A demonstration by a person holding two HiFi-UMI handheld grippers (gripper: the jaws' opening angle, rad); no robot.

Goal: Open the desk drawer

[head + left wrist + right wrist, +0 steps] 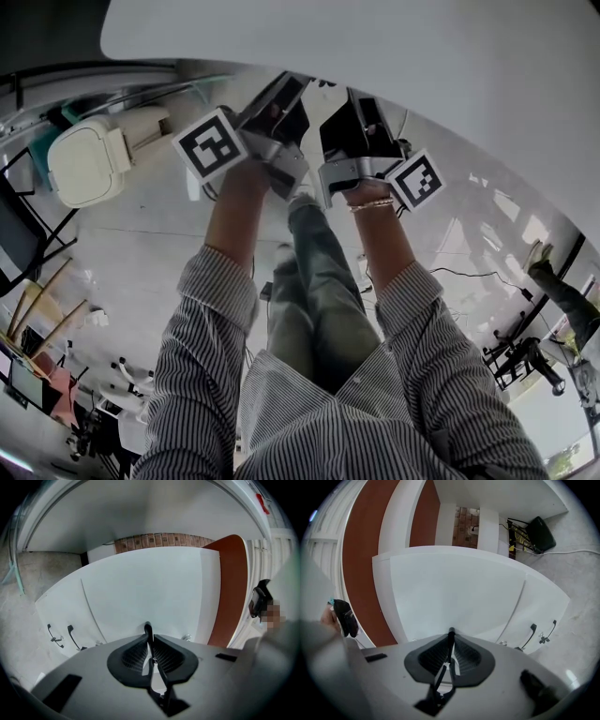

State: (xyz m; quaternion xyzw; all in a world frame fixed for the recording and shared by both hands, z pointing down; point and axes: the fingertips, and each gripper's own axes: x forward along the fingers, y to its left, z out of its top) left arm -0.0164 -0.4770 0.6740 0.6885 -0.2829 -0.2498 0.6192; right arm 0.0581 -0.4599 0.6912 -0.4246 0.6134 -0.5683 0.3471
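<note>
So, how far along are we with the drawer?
Done: the left gripper and right gripper are at the white drawer front. In hand: each is shut on a thin black handle. Still to do: the pull; no drawer interior shows yet.

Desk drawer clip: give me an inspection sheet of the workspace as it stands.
Surface: white desk top, bare where it shows.
Job's things: white drawer front; thin black handle seen edge-on.
Clutter: cream thing on the floor, kind unclear.
Grippers: left gripper and right gripper each shut on the handle; one handle or two, cannot tell.
Cables: white cable and black cable on the floor.
Surroundings: grey floor, red-brown panel, brick wall, further handles alongside.
</note>
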